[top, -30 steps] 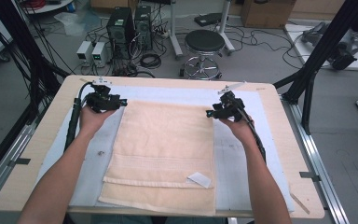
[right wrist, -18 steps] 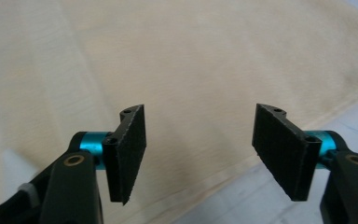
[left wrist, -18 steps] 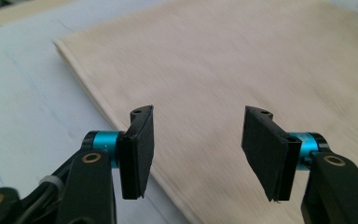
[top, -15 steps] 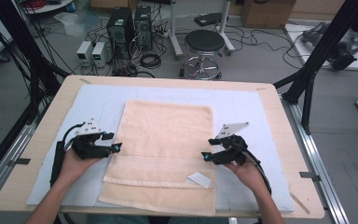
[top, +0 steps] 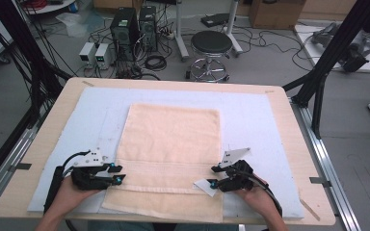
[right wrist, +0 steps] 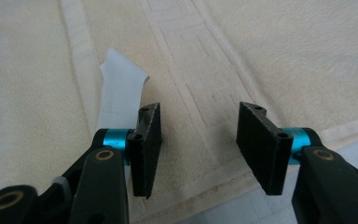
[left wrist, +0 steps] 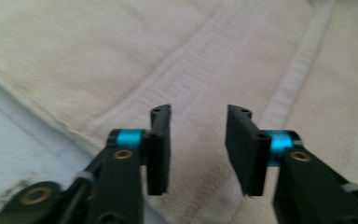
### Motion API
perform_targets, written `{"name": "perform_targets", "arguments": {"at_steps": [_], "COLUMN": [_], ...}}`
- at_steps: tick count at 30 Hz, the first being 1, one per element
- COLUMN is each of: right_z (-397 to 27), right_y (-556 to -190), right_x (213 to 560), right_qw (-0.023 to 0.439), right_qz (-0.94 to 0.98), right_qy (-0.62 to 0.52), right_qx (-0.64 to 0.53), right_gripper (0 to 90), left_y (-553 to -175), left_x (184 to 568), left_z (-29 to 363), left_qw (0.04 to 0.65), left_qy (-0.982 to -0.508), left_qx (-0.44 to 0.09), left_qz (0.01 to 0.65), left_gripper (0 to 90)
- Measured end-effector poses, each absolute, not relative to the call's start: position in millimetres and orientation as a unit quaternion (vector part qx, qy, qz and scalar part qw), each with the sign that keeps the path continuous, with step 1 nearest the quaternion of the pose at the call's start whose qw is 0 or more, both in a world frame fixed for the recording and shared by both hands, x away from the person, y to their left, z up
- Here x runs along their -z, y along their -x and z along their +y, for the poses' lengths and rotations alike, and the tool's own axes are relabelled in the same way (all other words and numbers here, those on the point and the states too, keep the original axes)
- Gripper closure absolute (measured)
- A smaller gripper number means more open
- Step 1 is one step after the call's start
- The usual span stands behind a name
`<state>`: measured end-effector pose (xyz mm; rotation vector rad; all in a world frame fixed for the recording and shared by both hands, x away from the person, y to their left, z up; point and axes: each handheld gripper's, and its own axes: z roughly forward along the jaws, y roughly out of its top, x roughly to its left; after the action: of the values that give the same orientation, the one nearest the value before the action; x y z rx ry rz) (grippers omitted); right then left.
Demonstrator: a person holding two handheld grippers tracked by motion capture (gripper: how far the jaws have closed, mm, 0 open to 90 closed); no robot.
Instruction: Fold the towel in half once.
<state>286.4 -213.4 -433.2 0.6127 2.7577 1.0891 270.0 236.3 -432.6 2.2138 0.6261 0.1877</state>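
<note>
A cream towel (top: 173, 139) lies flat on the table, with a woven band across its near part. My left gripper (top: 118, 174) sits low at the towel's near left edge and points inward. In the left gripper view its jaws (left wrist: 198, 116) stand apart over the towel (left wrist: 98, 56), whose band runs beneath the gap, unpinched. My right gripper (top: 213, 176) sits at the near right edge beside a white label (top: 203, 186). In the right gripper view its jaws (right wrist: 200, 114) are apart above the towel (right wrist: 284, 46), the label (right wrist: 121, 93) just past the left jaw. Both pairs of jaws have just been closing.
A pale blue sheet (top: 260, 115) covers the wooden table (top: 48, 139) under the towel. Beyond the far edge stand a black stool (top: 212, 43), computer towers (top: 125, 24) and loose cables on the floor. Black frame posts (top: 327, 57) rise at the table's sides.
Both hands have drawn back from the towel's far corners to its near edge and sunk lower. The towel lies as before.
</note>
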Motion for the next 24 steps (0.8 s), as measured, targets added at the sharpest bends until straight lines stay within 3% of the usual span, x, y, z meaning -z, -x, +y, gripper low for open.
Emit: {"name": "perform_targets", "arguments": {"at_steps": [3,6,9,24], "right_z": [-213,-212,-208,-225], "right_y": [-287,-288,-287,-288], "right_x": [433,432,431,405], "right_qw": [0.060,0.056,0.064,0.050], "right_qz": [0.911,0.913,0.916,0.895], "right_qy": [-0.199,-0.192,-0.184,-0.184], "right_qx": [-0.356,-0.357,-0.350,-0.403], "right_gripper": [60.3,75.8,83.2,86.3], "left_y": [-269,-268,-268,-266], "left_x": [437,437,434,412], "left_z": [234,233,231,241], "left_qw": [0.396,0.399,0.392,0.450], "left_qy": [-0.884,-0.882,-0.885,-0.851], "left_qx": [-0.083,-0.088,-0.093,-0.109], "left_qz": [0.233,0.234,0.233,0.249], "left_gripper": [70.8,79.8,85.0,86.1]}}
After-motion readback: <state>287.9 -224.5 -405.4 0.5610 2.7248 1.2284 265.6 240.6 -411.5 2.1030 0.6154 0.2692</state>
